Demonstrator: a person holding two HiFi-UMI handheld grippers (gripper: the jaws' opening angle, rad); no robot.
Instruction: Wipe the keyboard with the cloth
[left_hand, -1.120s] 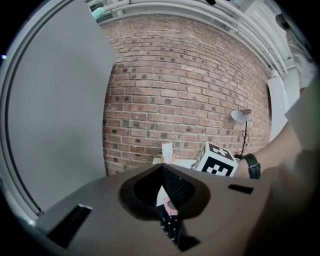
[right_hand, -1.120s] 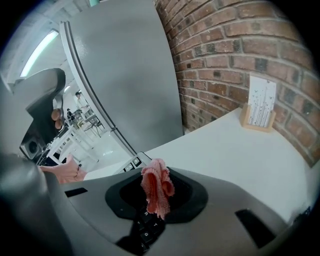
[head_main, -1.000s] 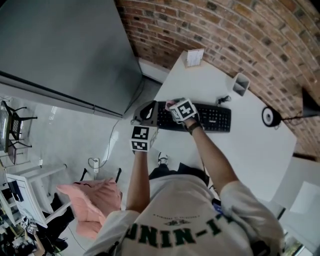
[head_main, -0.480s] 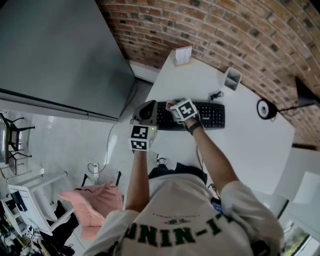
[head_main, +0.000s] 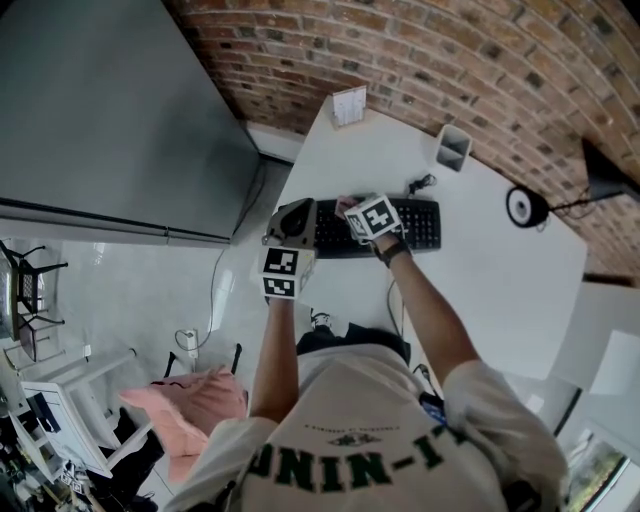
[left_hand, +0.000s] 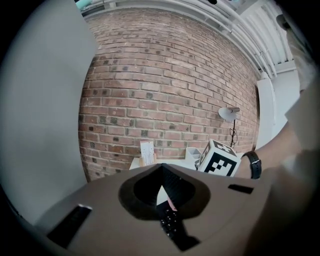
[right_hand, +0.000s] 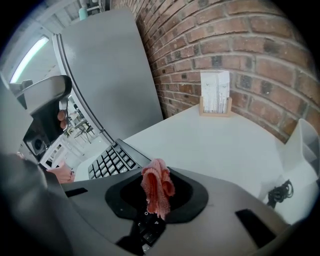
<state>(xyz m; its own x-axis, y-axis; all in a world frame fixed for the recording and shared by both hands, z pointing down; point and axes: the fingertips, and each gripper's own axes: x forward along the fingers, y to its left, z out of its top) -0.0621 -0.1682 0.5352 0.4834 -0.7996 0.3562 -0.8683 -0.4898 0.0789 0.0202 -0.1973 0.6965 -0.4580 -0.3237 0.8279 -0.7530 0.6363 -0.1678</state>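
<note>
The keyboard (head_main: 420, 226) lies on the white bench (head_main: 490, 290) below the brick wall (head_main: 450, 60). Your right gripper (right_hand: 156, 175) is over its left half, jaws clenched on the pink cloth (right_hand: 156, 192) — it hangs bunched just above the keys. Your left gripper (left_hand: 162, 195) sits at the keyboard's left end, jaws drawn together with nothing pinched between them — the keys show just beneath.
</note>
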